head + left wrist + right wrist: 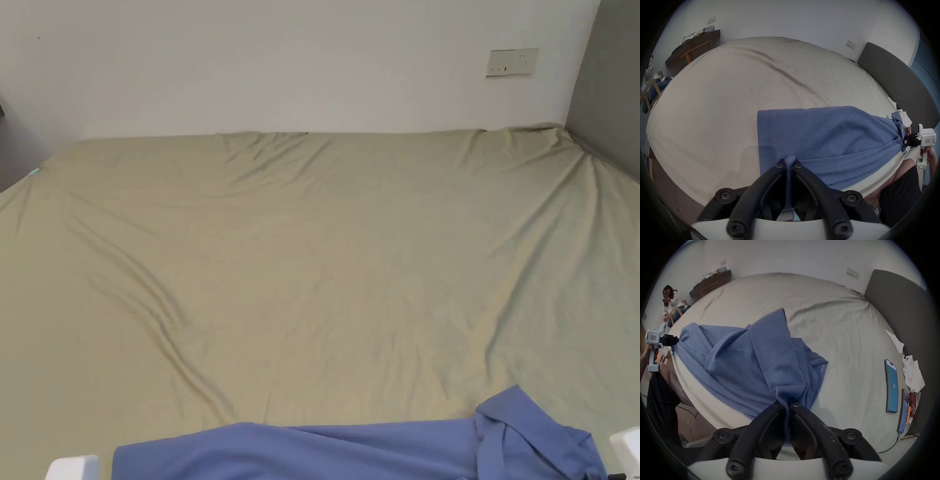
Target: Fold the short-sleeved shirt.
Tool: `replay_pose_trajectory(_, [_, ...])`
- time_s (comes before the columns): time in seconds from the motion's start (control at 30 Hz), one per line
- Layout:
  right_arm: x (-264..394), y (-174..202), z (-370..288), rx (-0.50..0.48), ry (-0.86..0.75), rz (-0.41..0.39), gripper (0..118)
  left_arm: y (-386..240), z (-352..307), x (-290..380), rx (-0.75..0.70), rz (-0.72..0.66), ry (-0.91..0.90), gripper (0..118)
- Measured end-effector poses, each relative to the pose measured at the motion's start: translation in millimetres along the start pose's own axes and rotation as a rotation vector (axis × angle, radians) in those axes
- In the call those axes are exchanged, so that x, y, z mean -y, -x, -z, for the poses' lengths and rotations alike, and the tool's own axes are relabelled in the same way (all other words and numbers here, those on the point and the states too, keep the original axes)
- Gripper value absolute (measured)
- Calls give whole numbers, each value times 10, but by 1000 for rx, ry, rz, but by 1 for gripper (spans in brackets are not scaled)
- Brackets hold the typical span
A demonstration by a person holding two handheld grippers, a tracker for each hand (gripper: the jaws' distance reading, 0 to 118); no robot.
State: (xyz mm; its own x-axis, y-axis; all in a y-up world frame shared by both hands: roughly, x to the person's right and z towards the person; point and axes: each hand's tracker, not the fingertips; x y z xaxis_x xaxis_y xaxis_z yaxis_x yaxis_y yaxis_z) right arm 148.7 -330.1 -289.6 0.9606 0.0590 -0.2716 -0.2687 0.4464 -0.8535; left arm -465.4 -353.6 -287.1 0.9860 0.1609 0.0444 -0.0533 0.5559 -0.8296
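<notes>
A blue short-sleeved shirt (350, 447) lies stretched along the near edge of a bed with an olive-beige sheet (312, 250). My left gripper (789, 164) is shut on a bunched bit of the shirt (826, 139) near its hem end. At the collar and sleeve end my right gripper (788, 404) is shut on gathered cloth of the shirt (753, 361). The cloth hangs taut between the two, partly draped over the bed's edge. White corners of both tools peek in at the bottom of the head view.
A grey headboard (899, 308) bounds the bed on the right. Near it lie two phones (891, 386) and crumpled white paper (912, 373). A person (670, 300) sits on a wooden chair beyond the bed's far left corner, by a dark shelf (693, 47).
</notes>
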Motion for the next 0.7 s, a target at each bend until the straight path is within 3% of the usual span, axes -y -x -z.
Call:
replay_pose_trajectory(0.07, [-26,-4,-12,2,22,34,16,17,-42,-25,26,-22,-10,13])
replay_pose_trajectory(0.1, [-19,2,-44,11,28,39,37,1,-106,-37,43,-23,-10,30])
replay_pose_trajectory(0.17, [27,29,-237,127,-30,71,81,-48,-275,-62,34,6,-5,86])
replay_pose_trajectory(0.2, [62,51,-405,133,-144,83,101,-49,-449,-60,53,40,-45,113])
replay_pose_trajectory(0.23, [113,83,-604,97,-243,104,106,-88,-675,-68,111,82,-118,115])
replay_pose_trajectory(0.3, [210,217,-946,106,-392,147,105,-73,-1037,-45,134,74,-226,110])
replay_pose_trajectory(0.37, [318,436,-1237,140,-545,113,98,-40,-1416,20,212,47,-339,107])
replay_pose_trajectory(0.43, [438,676,-1399,144,-665,89,44,13,-1674,71,287,55,-406,69])
replay_pose_trajectory(0.47, [472,786,-1426,173,-690,102,11,29,-1721,73,279,45,-403,36])
replay_pose_trajectory(0.5, [502,915,-1439,187,-696,134,2,42,-1750,43,265,36,-385,0])
replay_pose_trajectory(0.57, [531,1127,-1432,41,-674,135,1,209,-1751,2,310,6,-333,0])
replay_pose_trajectory(0.7, [472,1533,-1398,4,-636,42,1,581,-1460,-170,443,-54,-250,0])
